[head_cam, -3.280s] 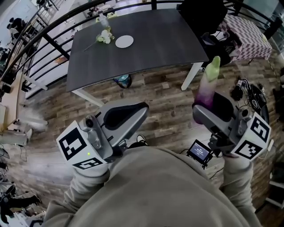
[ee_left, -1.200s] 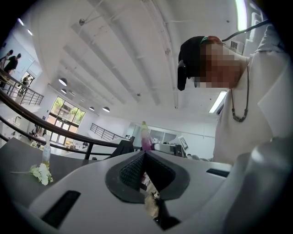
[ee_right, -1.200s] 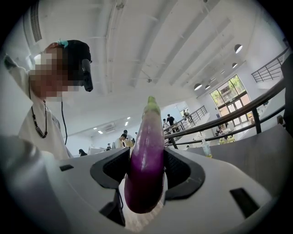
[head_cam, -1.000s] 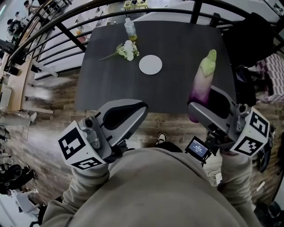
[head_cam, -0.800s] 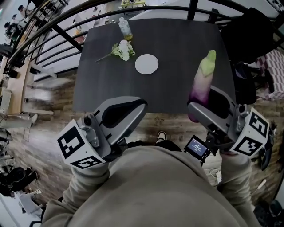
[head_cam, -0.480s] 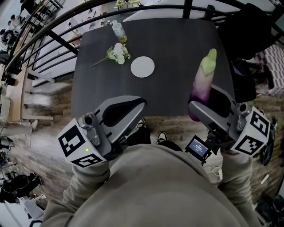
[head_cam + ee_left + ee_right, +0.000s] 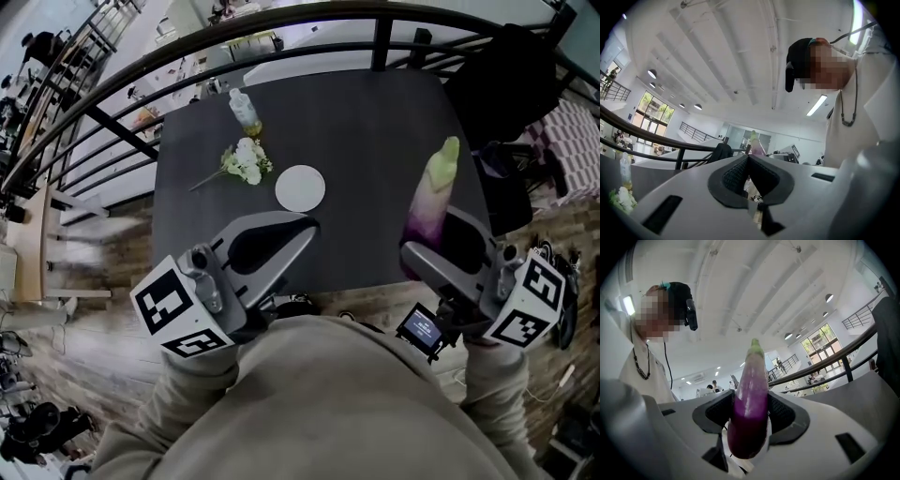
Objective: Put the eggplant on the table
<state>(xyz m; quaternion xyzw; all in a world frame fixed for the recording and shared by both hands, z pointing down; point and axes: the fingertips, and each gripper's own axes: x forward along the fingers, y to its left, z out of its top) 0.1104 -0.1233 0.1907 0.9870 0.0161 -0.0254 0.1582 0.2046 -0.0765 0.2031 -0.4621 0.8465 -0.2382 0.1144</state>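
1. Pinching the eggplant (image 7: 750, 394) was the right gripper (image 7: 750, 412), with both pads pressed on the purple lower half and spread fairly wide to fit it.
2. Eggplant stood upright in that grip, pale green tip up. It was held, not lying on the table (image 7: 375, 122) yet, and in the head view it showed over the table's near right part.
3. Left gripper (image 7: 748, 161) had its pads pressed together at the tips with nothing between them.
4. Dark tabletop carried a white plate (image 7: 300, 187), a little bunch of white flowers (image 7: 246, 161) just beside it, and a small bottle (image 7: 244, 108) farther back.
5. Room-wise, a black railing (image 7: 381, 42) curved round the far side, with a wood floor (image 7: 94, 281) underneath.
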